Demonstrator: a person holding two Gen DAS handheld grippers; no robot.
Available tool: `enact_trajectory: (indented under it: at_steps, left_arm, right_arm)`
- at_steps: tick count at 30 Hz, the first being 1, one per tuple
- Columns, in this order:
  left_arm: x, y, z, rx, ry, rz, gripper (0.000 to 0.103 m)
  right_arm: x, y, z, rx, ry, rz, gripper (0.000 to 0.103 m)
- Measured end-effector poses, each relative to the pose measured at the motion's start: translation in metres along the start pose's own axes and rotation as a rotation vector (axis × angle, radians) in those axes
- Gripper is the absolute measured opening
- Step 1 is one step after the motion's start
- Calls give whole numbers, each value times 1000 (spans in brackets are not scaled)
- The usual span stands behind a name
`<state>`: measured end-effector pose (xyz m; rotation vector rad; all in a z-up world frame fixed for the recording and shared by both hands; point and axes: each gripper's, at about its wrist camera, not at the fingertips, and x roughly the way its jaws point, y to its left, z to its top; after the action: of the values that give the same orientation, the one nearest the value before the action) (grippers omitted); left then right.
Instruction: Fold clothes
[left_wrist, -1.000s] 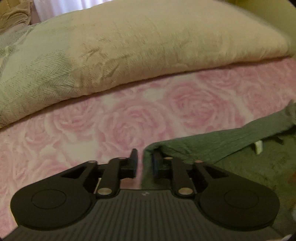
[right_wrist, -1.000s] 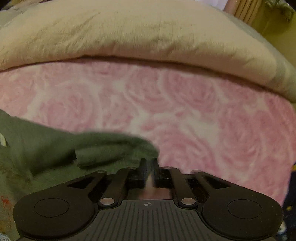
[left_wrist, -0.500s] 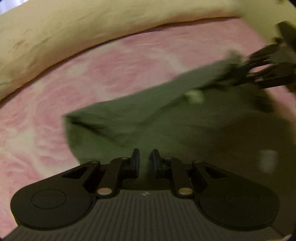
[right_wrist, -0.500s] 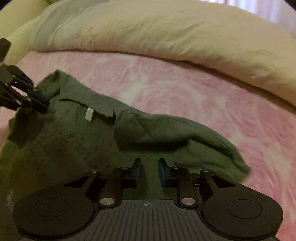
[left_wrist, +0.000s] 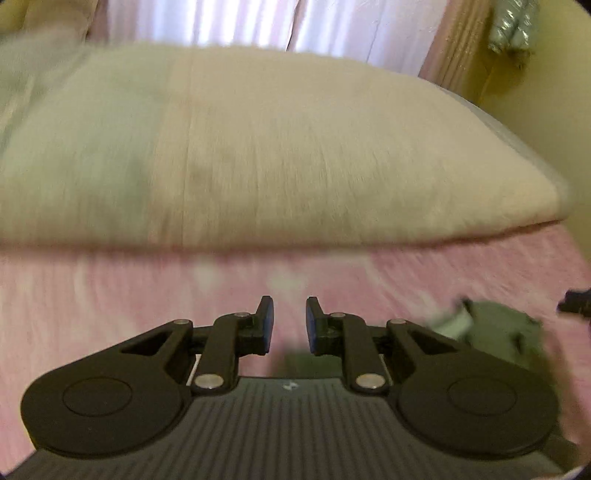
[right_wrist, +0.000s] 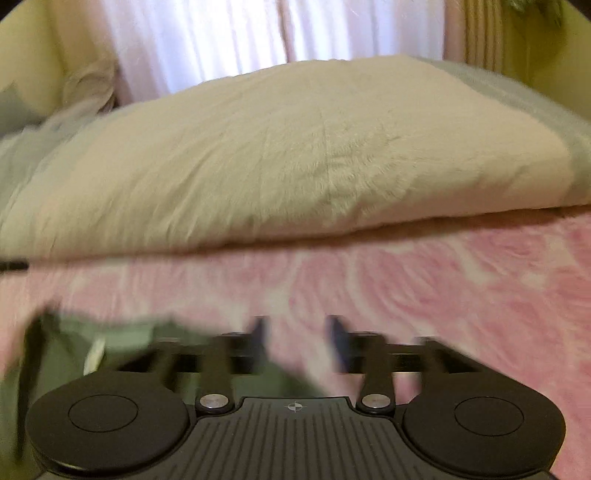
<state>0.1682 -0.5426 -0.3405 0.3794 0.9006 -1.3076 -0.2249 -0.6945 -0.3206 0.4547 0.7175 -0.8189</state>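
The dark green garment (left_wrist: 498, 332) lies on the pink rose bedsheet (left_wrist: 110, 295), low at the right of the left wrist view. It shows again low at the left of the right wrist view (right_wrist: 74, 343), its white label (right_wrist: 94, 354) visible. My left gripper (left_wrist: 290, 325) hovers over the sheet beside the garment's edge; its jaws are opening, a narrow gap with nothing between them. My right gripper (right_wrist: 297, 339) is motion-blurred above the garment's right edge; its jaws are opening wide and hold nothing. A dark tip of the right gripper (left_wrist: 576, 306) pokes in at the far right.
A thick cream folded duvet (right_wrist: 295, 155) spans the back of the bed, with a grey-green border (right_wrist: 576, 147) on its right. White curtains (left_wrist: 221, 22) and a yellow wall (left_wrist: 535, 103) stand behind it.
Both grippers have lifted away from the green garment and now look toward the duvet and curtains. The right jaws have spread wider; the garment lies lower in both views.
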Motion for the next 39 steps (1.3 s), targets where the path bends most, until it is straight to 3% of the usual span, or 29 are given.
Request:
enact_trajectory:
  at_steps: [4,6,10,11,12,13,14,16,17,21,24,27,30,31,32,33,36,39]
  left_arm:
    - [-36,2,-56,-111,89,-46,14]
    - [-49,1,-80,-163,120,-59,14]
    - [-66,-5,-112,-228,152,-73,14]
    - [-69,-6,-117,-232,153,-74,14]
    - [-72,-6,-119,-230,150,-72,14]
    - [-74,-7,-120,-227,148,-69,14]
    - [-76,-7,-120,-223,147,-64,14]
    - [-81,-9,-119,-206,135,-55,14]
    - [-84,-9,-118,-196,127,-51,14]
    - [-91,-11,-124,-157,123,11,15]
    - [-95,-15,-135,-106,141,70,18]
    - [-100,-25,-146,-6,156,94,21]
    - [-102,-37,-154,96,170,99,25]
    - [-102,-39,-155,109,174,89,25]
    - [-101,-39,-156,103,174,78,25]
    - [-102,-39,-156,92,172,68,25]
    - [-103,-31,-153,5,158,37,25]
    - [-103,-23,-150,-94,148,8,25]
  right_arm:
    - [-45,37,-66,-217,46,12,64]
    - [-52,63,-94,-338,89,35,54]
    - [-49,101,-143,-616,100,-2,53]
    - [-44,106,-149,-663,98,-25,45]
    - [-40,110,-154,-695,96,-41,28]
    - [-36,108,-155,-689,94,-47,19]
    - [-34,104,-154,-659,90,-48,9]
    - [-35,88,-148,-548,57,-60,7]
    - [-42,73,-142,-414,33,-65,6]
    - [-66,-24,-148,388,32,-147,6]
    - [-73,-76,-189,903,137,-168,6]
    - [-85,-85,-202,952,146,-191,7]
    - [-89,-63,-185,695,129,-194,11]
    - [-87,-56,-177,607,119,-185,20]
    - [-85,-48,-169,541,94,-160,55]
    - [-83,-40,-160,485,61,-129,74]
    - [-67,-36,-146,444,6,-34,74]
    - [-43,-51,-148,500,32,43,73]
